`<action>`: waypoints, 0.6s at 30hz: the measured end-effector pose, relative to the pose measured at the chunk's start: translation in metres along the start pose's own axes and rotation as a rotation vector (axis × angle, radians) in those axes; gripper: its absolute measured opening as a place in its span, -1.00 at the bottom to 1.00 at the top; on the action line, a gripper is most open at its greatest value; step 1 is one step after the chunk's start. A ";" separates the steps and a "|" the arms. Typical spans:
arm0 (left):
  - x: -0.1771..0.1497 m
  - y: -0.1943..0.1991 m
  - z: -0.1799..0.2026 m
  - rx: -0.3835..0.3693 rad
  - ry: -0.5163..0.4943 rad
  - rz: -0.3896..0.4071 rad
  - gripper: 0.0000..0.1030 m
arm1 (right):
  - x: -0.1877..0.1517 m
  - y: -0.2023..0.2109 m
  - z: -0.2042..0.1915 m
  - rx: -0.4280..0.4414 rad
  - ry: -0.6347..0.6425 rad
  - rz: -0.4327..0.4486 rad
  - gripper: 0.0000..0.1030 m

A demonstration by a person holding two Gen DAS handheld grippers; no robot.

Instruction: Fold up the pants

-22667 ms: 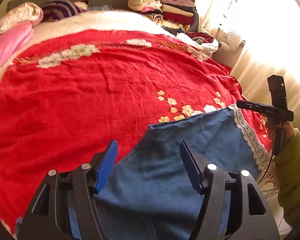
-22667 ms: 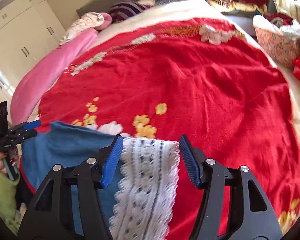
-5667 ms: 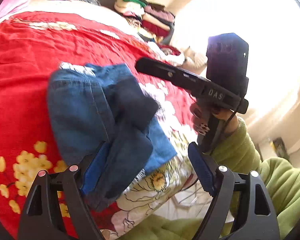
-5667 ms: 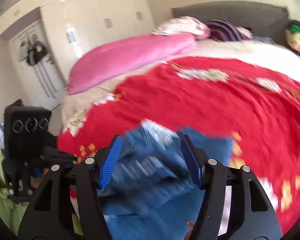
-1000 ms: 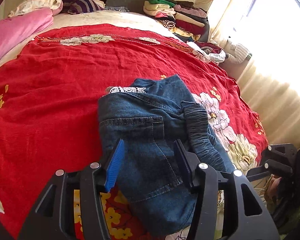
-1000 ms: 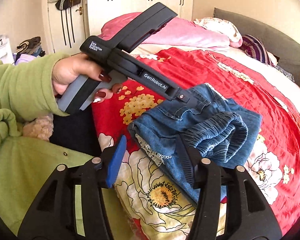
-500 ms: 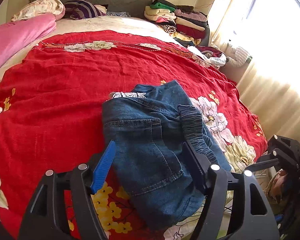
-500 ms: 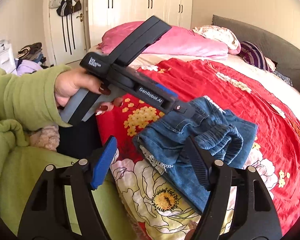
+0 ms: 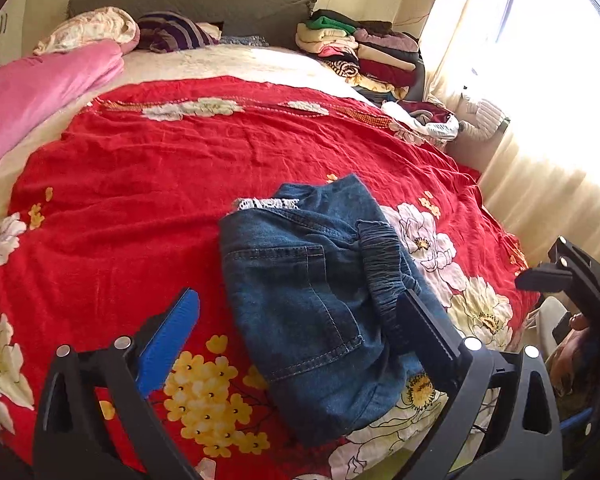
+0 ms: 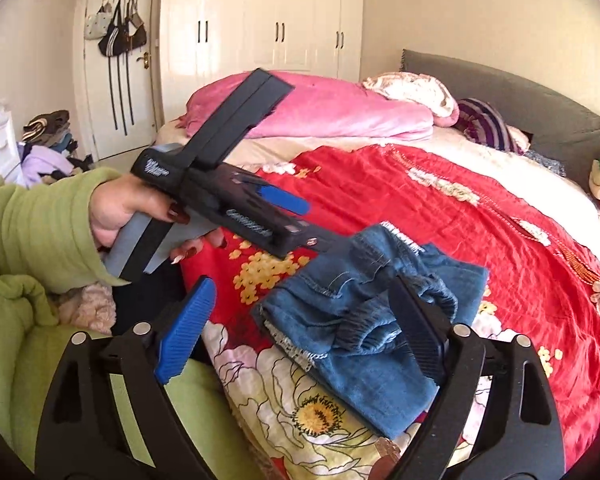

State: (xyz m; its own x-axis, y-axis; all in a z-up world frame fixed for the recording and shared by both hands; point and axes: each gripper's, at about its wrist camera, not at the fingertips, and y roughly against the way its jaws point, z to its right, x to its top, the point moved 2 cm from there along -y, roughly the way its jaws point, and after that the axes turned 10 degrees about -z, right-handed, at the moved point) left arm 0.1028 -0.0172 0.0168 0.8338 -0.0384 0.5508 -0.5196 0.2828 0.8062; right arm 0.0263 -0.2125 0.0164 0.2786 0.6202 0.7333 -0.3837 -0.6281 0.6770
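The blue denim pants [image 9: 312,292] lie folded into a compact bundle on the red flowered bedspread [image 9: 140,184] near the bed's front edge, back pocket up, elastic waistband bunched on the right. They also show in the right wrist view [image 10: 364,320]. My left gripper [image 9: 300,328] is open and empty, raised above the near end of the bundle. My right gripper [image 10: 304,324] is open and empty, off the bed's corner. The left gripper [image 10: 288,216], held in a hand, shows in the right wrist view above the pants.
A pink quilt [image 9: 32,92] and pillows [image 9: 168,32] lie at the head of the bed. Stacked folded clothes [image 9: 360,52] stand at the back right near the curtained window [image 9: 540,120]. White wardrobes [image 10: 260,20] and a door [image 10: 116,72] are left of the bed.
Both grippers have opened wider and pulled back and up from the folded pants. The pants lie unchanged on the bed.
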 end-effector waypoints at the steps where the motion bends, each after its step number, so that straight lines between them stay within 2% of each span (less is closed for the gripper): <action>1: 0.000 0.002 0.001 0.004 -0.005 0.004 0.91 | 0.001 0.002 0.002 -0.019 -0.008 0.009 0.67; 18: -0.003 0.035 0.004 0.047 -0.010 0.069 0.91 | 0.006 0.024 0.043 -0.222 -0.179 0.087 0.76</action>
State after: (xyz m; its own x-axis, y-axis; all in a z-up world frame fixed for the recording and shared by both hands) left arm 0.0817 -0.0108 0.0438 0.7939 -0.0294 0.6074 -0.5842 0.2400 0.7753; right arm 0.0570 -0.2441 0.0402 0.3797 0.4629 0.8010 -0.5904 -0.5453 0.5950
